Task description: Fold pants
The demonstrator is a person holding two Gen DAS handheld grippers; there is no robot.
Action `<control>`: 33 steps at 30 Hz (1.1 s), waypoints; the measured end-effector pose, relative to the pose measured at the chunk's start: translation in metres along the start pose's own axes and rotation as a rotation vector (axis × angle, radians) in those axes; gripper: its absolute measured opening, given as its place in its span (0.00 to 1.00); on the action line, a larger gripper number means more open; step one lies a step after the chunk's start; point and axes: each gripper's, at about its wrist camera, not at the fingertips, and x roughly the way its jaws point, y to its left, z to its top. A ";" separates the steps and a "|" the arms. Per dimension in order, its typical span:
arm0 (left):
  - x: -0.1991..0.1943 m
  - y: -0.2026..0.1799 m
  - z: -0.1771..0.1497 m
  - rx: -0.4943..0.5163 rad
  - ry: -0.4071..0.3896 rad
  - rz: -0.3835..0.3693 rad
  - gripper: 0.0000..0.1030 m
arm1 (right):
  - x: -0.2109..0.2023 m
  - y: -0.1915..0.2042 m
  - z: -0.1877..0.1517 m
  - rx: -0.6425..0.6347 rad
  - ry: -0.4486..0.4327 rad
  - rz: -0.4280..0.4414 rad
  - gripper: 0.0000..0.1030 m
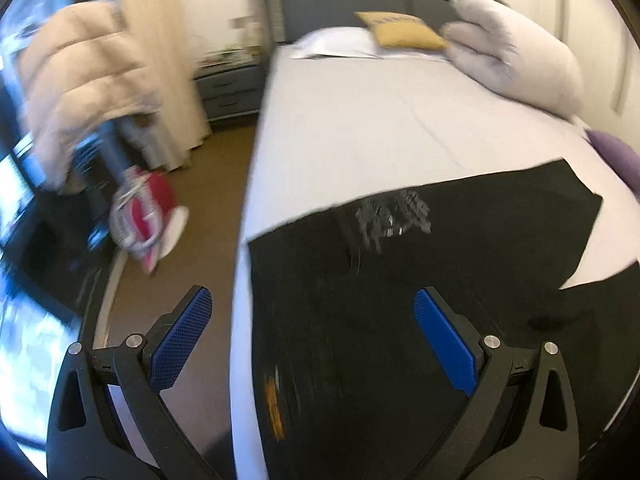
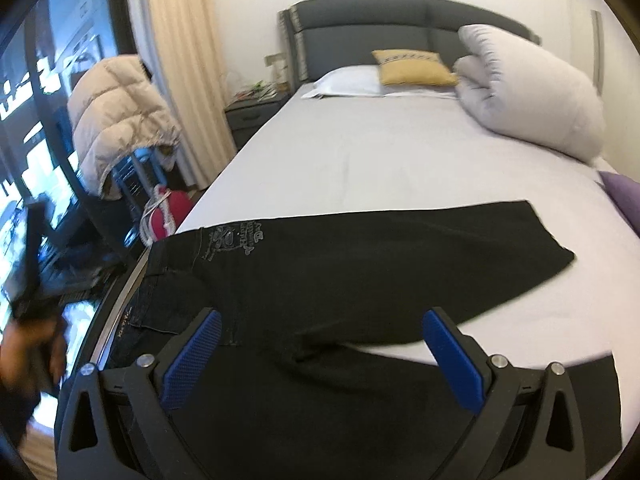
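Black pants (image 2: 360, 264) lie flat across the near end of the bed (image 2: 380, 160), waistband at the left bed edge, two legs running right. A grey print marks the hip (image 2: 236, 240). My right gripper (image 2: 320, 344) is open and empty, hovering above the crotch area. In the left wrist view the pants (image 1: 440, 280) fill the lower right. My left gripper (image 1: 312, 332) is open and empty, above the waistband (image 1: 272, 360) at the bed's left edge.
A rolled white duvet (image 2: 528, 92), a yellow cushion (image 2: 412, 68) and a white pillow (image 2: 348, 82) lie at the headboard end. A purple item (image 2: 624, 200) is at the right. Left of the bed are a nightstand (image 2: 252, 116), curtain, a puffy jacket (image 2: 116, 116) and a red bag (image 2: 168, 216).
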 end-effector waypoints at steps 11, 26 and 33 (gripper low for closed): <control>0.179 0.040 0.083 0.261 0.338 -0.337 0.81 | 0.064 -0.006 0.021 -0.144 0.112 0.177 0.77; 0.219 0.038 0.097 0.386 0.465 -0.344 0.08 | 0.108 0.011 0.047 -0.321 0.177 0.250 0.62; 0.163 0.032 0.088 0.409 0.222 -0.242 0.04 | 0.147 0.038 0.097 -0.532 0.233 0.281 0.52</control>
